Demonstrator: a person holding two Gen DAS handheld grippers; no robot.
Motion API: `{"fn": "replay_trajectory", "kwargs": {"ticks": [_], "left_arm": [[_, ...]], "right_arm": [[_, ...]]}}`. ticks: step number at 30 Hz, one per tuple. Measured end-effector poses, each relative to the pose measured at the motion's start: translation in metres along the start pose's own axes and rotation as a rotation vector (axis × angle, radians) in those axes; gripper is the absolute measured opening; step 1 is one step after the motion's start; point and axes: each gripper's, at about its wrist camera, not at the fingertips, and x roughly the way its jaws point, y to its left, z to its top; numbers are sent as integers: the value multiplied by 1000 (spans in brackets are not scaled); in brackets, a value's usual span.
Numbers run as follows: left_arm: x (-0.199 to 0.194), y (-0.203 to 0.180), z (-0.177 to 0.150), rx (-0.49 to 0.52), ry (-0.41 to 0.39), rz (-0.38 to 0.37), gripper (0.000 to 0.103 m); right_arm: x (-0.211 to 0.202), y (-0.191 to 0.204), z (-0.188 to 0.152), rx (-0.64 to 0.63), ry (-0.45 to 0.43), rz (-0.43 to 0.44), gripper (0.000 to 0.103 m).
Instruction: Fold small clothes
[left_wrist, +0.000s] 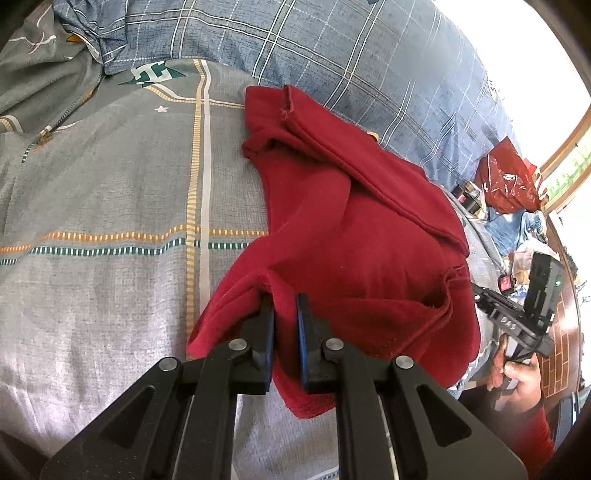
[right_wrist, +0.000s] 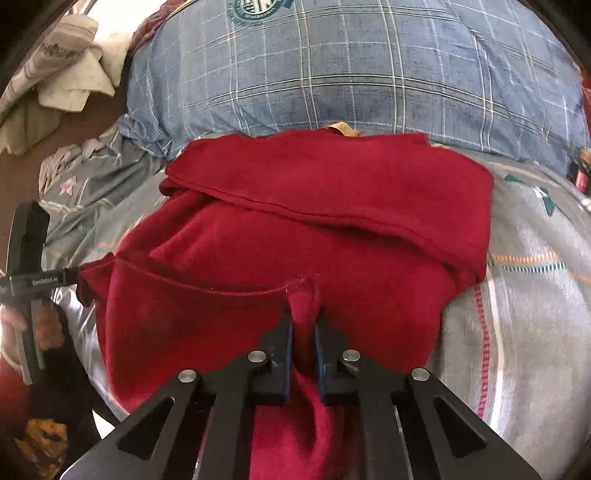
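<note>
A small dark red garment lies partly folded on the grey patterned bedsheet. My left gripper is shut on the garment's near left edge, with cloth pinched between the blue pads. My right gripper is shut on a fold at the hem of the same red garment, and cloth bunches down between its fingers. In the left wrist view the right gripper's body shows at the right edge, held by a hand. In the right wrist view the left gripper's body shows at the left edge.
A blue plaid pillow lies just behind the garment, also seen in the right wrist view. A red plastic bag and clutter sit at the far right. Crumpled pale cloths lie at the upper left.
</note>
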Motion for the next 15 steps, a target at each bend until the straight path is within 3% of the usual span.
{"fn": "replay_trajectory", "kwargs": {"ticks": [4,8,11,15], "left_arm": [[-18,-7,3,20,-52,5,8],[-42,-12,20,2,-127,-39,8],[-52,-19,36,15,-166,-50,8],[-57,-32,54,48,-204,-8,8]], "right_arm": [[-45,-1,3,91,-138,45,8],[-99,2,11,135,-277,96,8],[-120,2,22,130,-328,99,8],[-130,0,41,129,-379,75,8]]}}
